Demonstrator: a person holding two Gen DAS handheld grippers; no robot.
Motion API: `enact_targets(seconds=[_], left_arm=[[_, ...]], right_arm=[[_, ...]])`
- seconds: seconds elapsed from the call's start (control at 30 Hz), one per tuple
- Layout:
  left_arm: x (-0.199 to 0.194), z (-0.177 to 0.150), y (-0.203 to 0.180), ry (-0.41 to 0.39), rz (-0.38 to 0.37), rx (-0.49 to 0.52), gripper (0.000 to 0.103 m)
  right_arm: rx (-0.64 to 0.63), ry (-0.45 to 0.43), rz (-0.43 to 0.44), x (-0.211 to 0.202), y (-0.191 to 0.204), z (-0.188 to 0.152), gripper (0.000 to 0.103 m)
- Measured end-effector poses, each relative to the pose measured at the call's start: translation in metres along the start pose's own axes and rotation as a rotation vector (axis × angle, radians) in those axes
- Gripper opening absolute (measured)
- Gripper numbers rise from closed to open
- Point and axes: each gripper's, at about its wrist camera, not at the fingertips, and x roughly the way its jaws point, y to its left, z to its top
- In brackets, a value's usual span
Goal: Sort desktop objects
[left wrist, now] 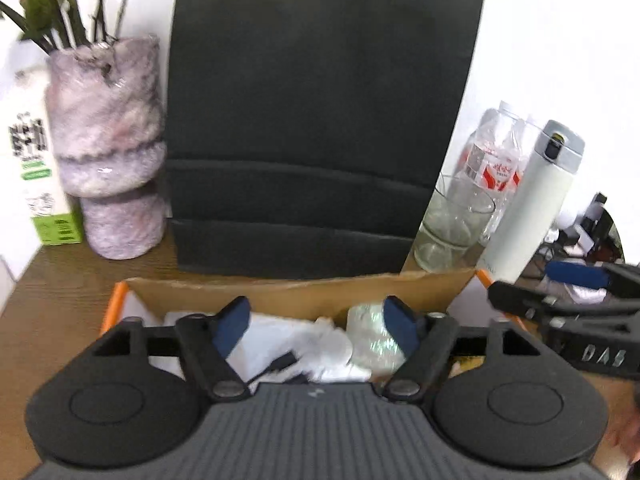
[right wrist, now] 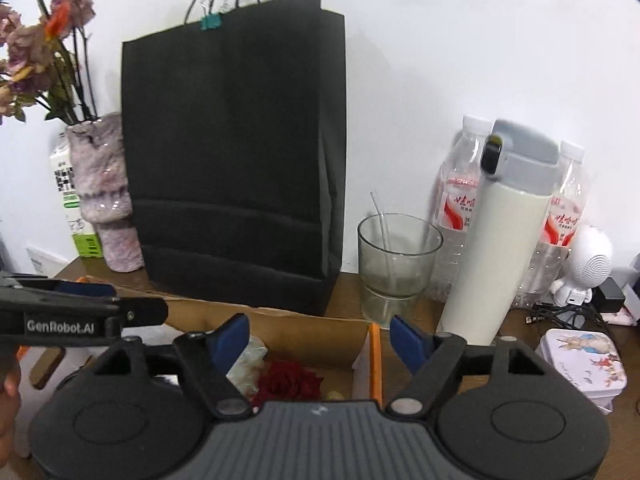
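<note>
An open cardboard box (left wrist: pixel 296 294) with orange edges sits on the wooden desk in front of me. In the left wrist view my left gripper (left wrist: pixel 316 312) hangs open over it, above crumpled white wrapping (left wrist: pixel 280 344) and a shiny silvery packet (left wrist: pixel 370 336) that lies by the right-hand finger. Nothing is pinched. In the right wrist view my right gripper (right wrist: pixel 318 326) is open over the box's right orange edge (right wrist: pixel 375 360), with a dark red flower (right wrist: pixel 286 380) below it. Each gripper shows in the other's view: the right gripper (left wrist: pixel 520 280) and the left gripper (right wrist: pixel 136 300).
A tall black paper bag (right wrist: pixel 232 160) stands behind the box. A marbled vase (left wrist: pixel 108 148) with flowers and a carton (left wrist: pixel 36 168) are to its left. A glass (right wrist: pixel 394 264), water bottles (right wrist: pixel 460 200), a white flask (right wrist: pixel 500 248), a printed tin (right wrist: pixel 584 364) and cables are to the right.
</note>
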Motion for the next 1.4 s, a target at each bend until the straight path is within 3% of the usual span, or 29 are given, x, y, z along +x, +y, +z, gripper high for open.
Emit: enact_targets(seconds=[0.1, 0.17, 0.33, 0.53, 0.77, 1.0, 1.13, 1.27, 1.4], left_arm=[[-0.032, -0.017, 0.002, -0.013, 0.03, 0.014, 0.088], [-0.058, -0.035, 0.005, -0.027, 0.057, 0.002, 0.089], [-0.135, -0.096, 0.007, -0.102, 0.068, -0.019, 0.103], [-0.192, -0.159, 0.0, -0.148, 0.114, 0.032, 0.103], [-0.236, -0.228, 0.002, -0.129, 0.134, 0.005, 0.103], [-0.286, -0.296, 0.006, -0.144, 0.124, -0.066, 0.103], [-0.304, -0.317, 0.001, -0.136, 0.067, -0.083, 0.103], [-0.304, -0.316, -0.003, -0.154, 0.084, -0.022, 0.103], [-0.294, -0.316, 0.005, -0.118, 0.098, -0.056, 0.103]], right_arm=[[0.025, 0.01, 0.02, -0.026, 0.005, -0.004, 0.086], [0.042, 0.008, 0.026, -0.048, 0.006, -0.013, 0.086], [0.017, 0.013, 0.049, -0.111, 0.025, -0.068, 0.088], [-0.005, 0.006, 0.068, -0.17, 0.053, -0.144, 0.088], [0.072, 0.03, 0.107, -0.229, 0.073, -0.222, 0.088], [0.163, -0.001, 0.075, -0.294, 0.08, -0.285, 0.092], [0.163, 0.001, 0.077, -0.317, 0.087, -0.311, 0.093], [0.143, -0.018, 0.053, -0.321, 0.093, -0.312, 0.093], [0.132, -0.016, 0.051, -0.313, 0.097, -0.306, 0.096]])
